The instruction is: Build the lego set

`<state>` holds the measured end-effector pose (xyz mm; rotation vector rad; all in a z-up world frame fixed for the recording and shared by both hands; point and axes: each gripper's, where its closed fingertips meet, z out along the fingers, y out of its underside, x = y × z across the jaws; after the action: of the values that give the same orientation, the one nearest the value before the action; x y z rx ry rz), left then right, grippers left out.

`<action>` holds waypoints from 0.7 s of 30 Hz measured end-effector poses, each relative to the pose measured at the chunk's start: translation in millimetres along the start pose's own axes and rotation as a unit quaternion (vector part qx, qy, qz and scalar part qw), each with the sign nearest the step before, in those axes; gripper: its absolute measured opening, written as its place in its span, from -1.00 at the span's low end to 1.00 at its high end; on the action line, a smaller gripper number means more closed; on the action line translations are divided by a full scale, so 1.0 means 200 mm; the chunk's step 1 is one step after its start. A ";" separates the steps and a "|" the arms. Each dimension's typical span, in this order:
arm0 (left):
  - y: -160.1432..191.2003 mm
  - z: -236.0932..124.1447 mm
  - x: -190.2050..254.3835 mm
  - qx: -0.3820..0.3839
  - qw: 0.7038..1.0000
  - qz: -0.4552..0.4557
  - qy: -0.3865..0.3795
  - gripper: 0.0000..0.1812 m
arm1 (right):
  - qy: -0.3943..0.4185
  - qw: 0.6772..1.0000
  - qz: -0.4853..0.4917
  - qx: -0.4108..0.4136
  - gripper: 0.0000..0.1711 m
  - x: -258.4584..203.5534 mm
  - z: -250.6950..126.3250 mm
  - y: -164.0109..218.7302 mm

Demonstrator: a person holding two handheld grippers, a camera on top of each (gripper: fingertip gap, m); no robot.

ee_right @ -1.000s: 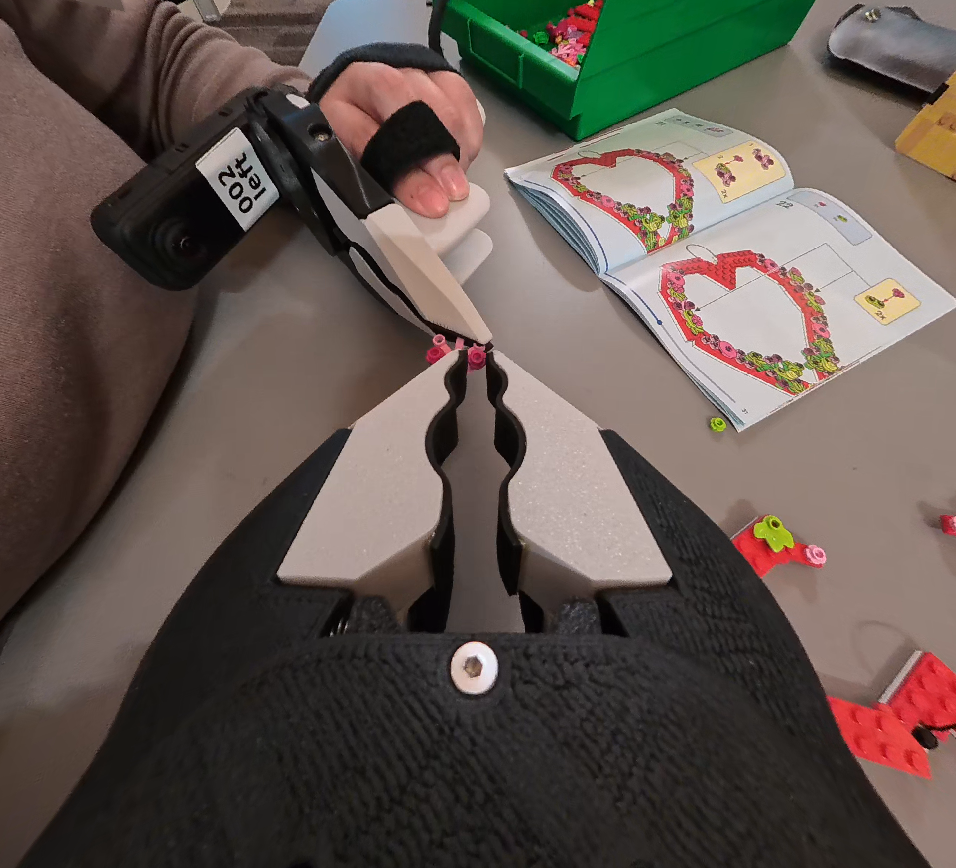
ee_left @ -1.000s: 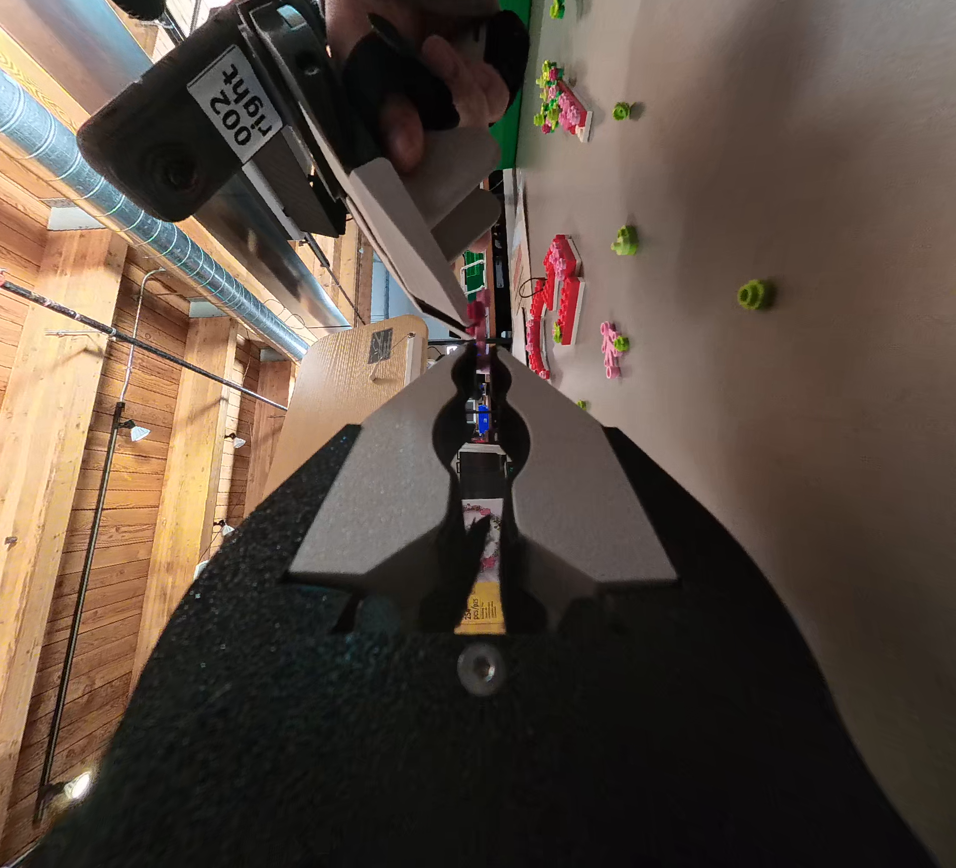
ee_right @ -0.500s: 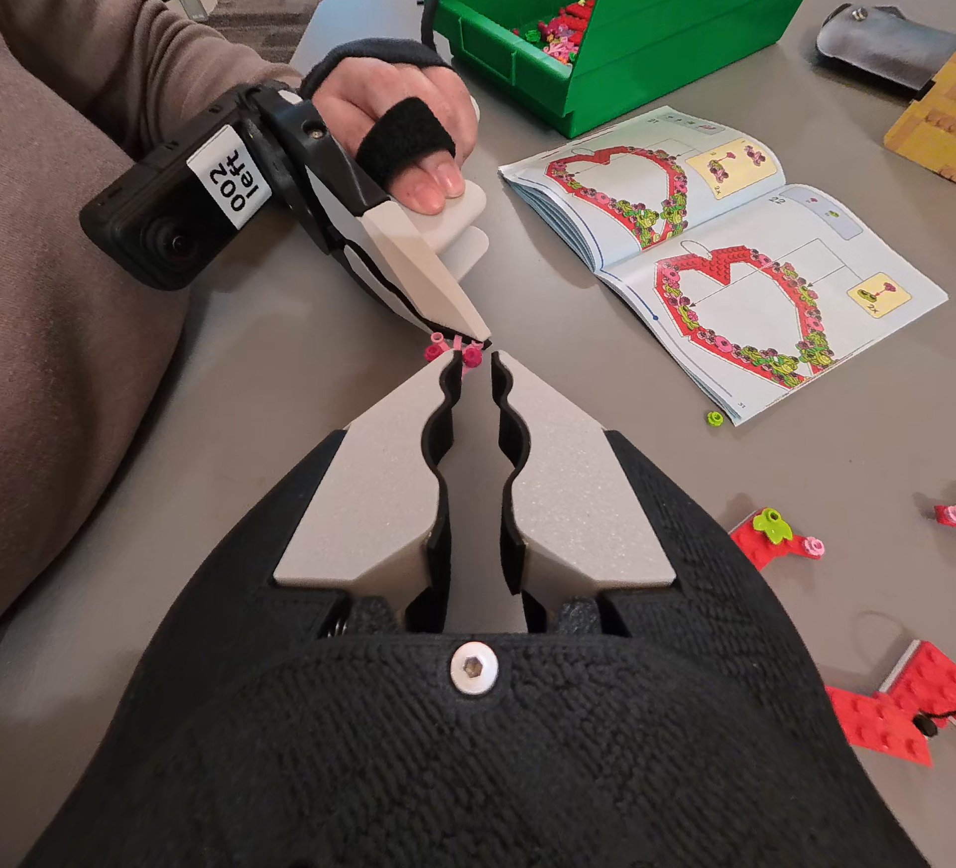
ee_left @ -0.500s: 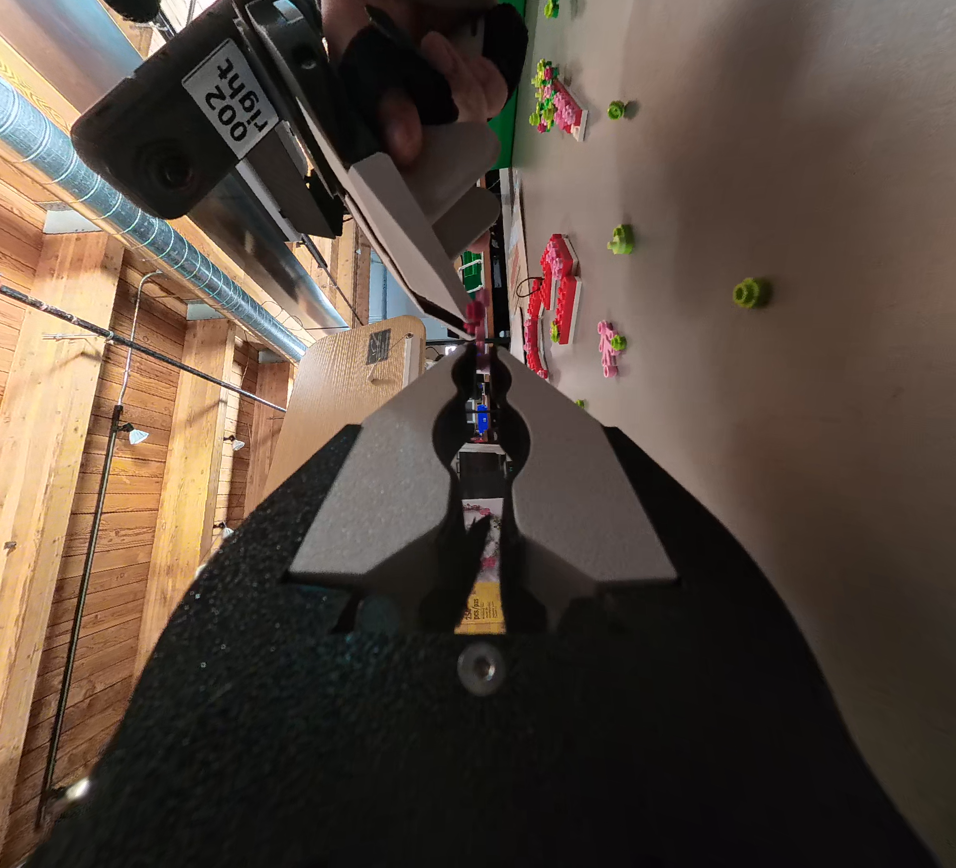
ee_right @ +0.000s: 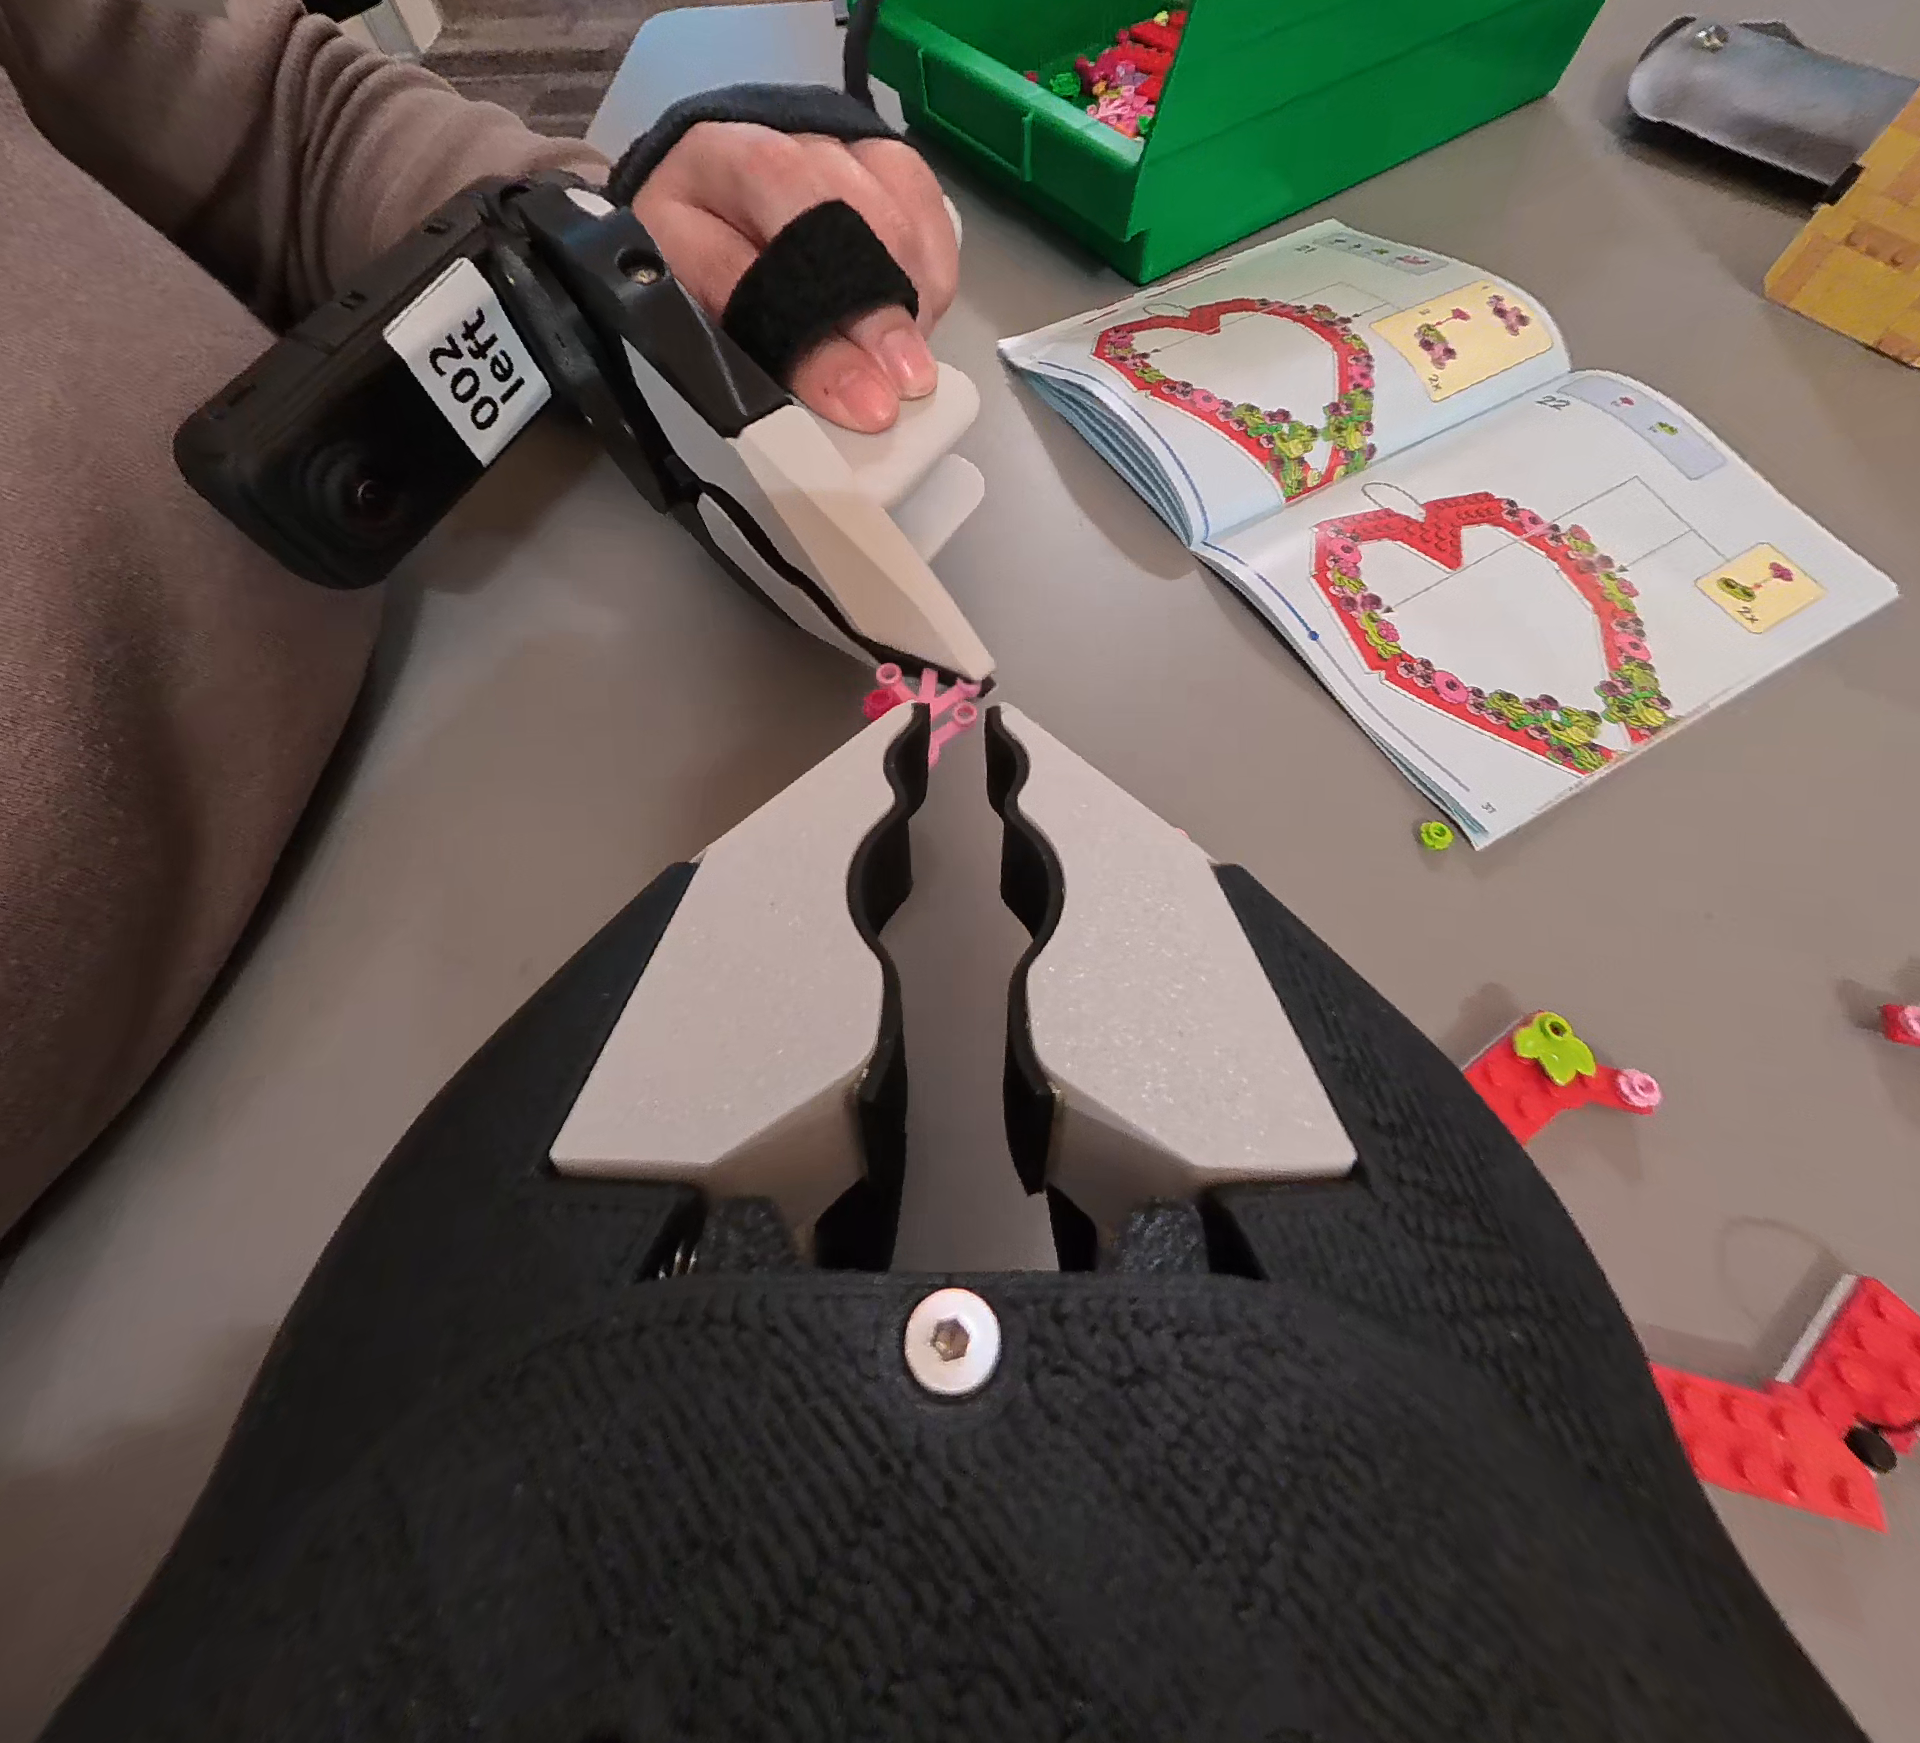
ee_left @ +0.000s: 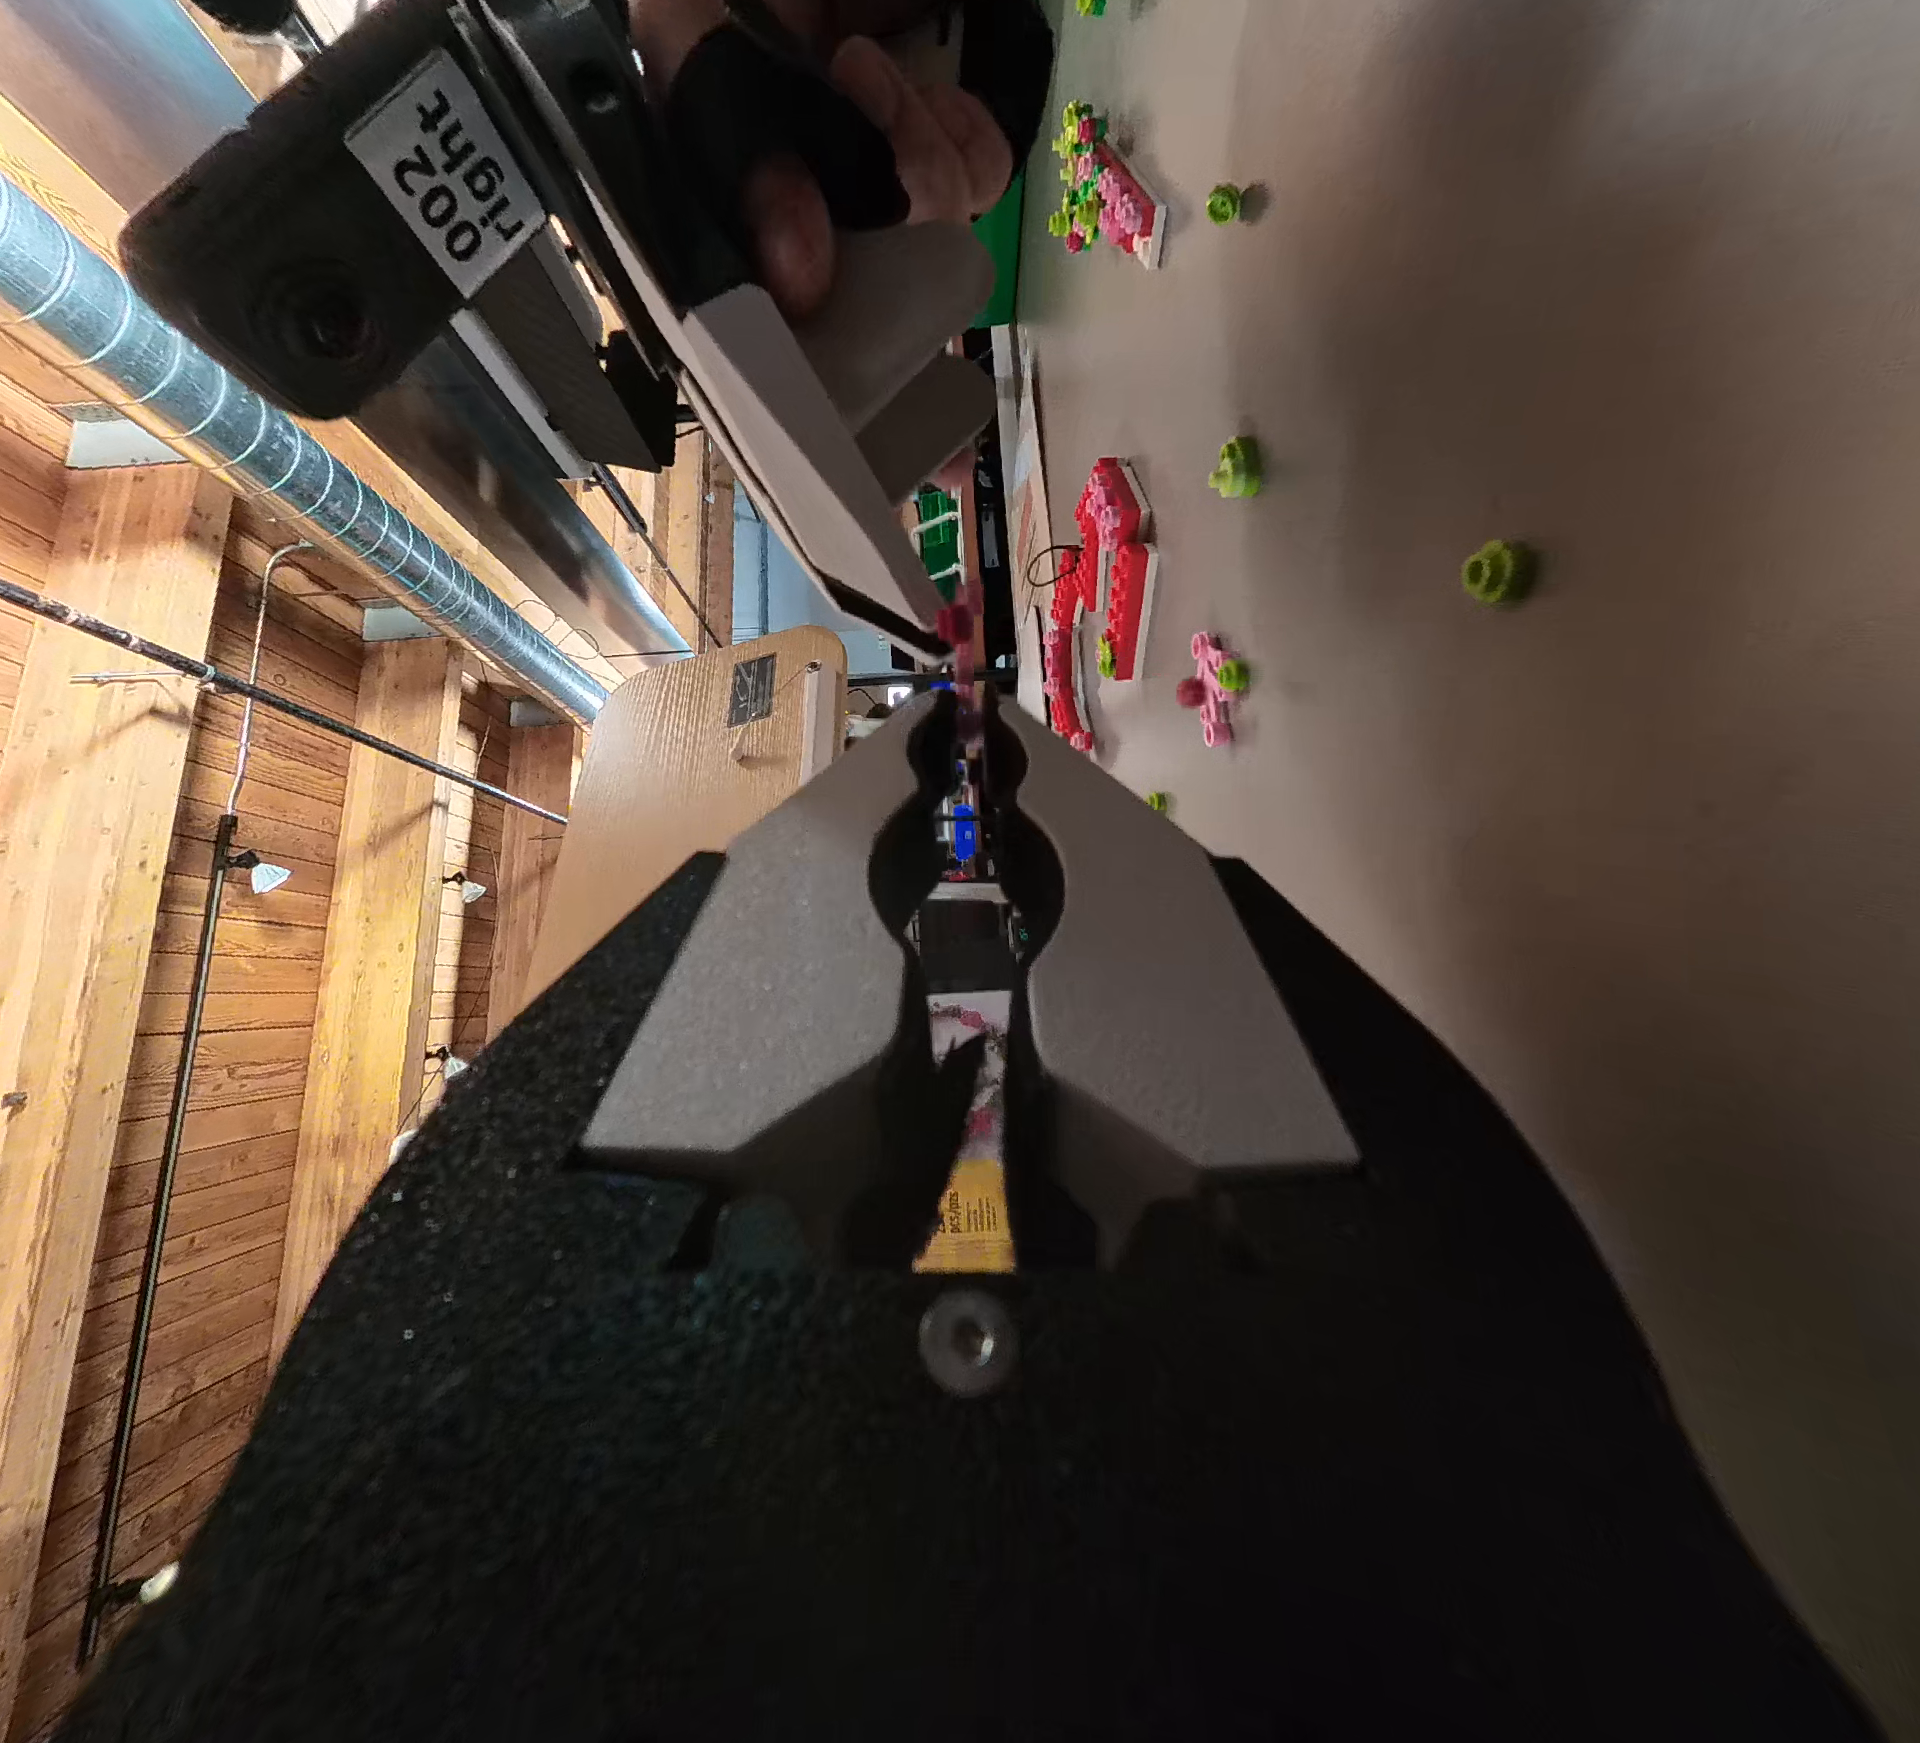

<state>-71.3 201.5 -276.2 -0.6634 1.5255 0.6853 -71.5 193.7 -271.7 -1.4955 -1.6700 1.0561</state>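
Stem [ee_right: 940, 706] in mid-air, pinched by the left gripper [ee_right: 971, 673] at the mouth of the right gripper [ee_right: 956, 725].

Pink and thin, with small branches ending in studs and a darker pink flower [ee_right: 878, 704] on its far side, the stem sits between both tools above the table [ee_right: 623, 613]. The left gripper is clenched on it; the right gripper's jaws stand slightly parted, gripping nothing, one tip just touching the stem. The step looks like fitting flowers onto the stem; next likely calls for another small flower, pressed on squarely without twisting the thin stem. Farther out lie red plates [ee_right: 1538, 1075], the open booklet [ee_right: 1455, 498] and the green bin [ee_right: 1351, 83].
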 end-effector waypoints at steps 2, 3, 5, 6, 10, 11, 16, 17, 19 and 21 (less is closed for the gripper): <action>0.03 0.00 0.01 -0.010 1.000 0.000 0.006 -0.98 | 0.017 1.000 0.001 0.007 -0.89 0.03 -0.02 0.00; 0.05 0.00 0.01 -0.017 1.000 0.001 0.008 -0.98 | 0.029 1.000 0.003 0.011 -0.88 0.04 -0.04 -0.01; 0.09 0.00 0.01 -0.031 0.999 0.004 0.012 -0.98 | 0.053 0.999 0.011 0.003 -0.88 0.08 -0.06 0.01; 0.12 0.00 0.02 -0.039 0.999 0.005 0.019 -0.98 | 0.068 0.997 0.015 -0.012 -0.88 0.11 -0.07 0.04; 0.19 -0.01 0.08 -0.058 0.997 0.011 0.056 -0.98 | 0.116 0.991 0.018 -0.069 -0.88 0.19 -0.06 0.17; 0.20 -0.01 0.09 -0.059 0.996 0.002 0.059 -0.98 | 0.122 0.990 0.021 -0.073 -0.88 0.21 -0.04 0.18; 0.17 0.00 0.14 -0.045 0.995 0.002 0.087 -0.98 | 0.141 0.983 0.019 -0.119 -0.88 0.33 0.07 0.21; 0.16 0.00 0.16 -0.042 0.995 0.003 0.093 -0.98 | 0.133 0.983 0.020 -0.122 -0.88 0.34 0.11 0.20; 0.16 0.00 0.17 -0.039 0.994 0.001 0.099 -0.98 | 0.118 0.985 0.022 -0.125 -0.87 0.37 0.18 0.19; 0.15 -0.01 0.17 -0.037 0.994 0.001 0.102 -0.98 | 0.098 0.987 0.024 -0.129 -0.86 0.38 0.26 0.18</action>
<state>-97.4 220.0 -309.1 -0.8073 1.6947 0.6947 -109.9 262.8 -331.7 -1.7503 -1.6845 0.7099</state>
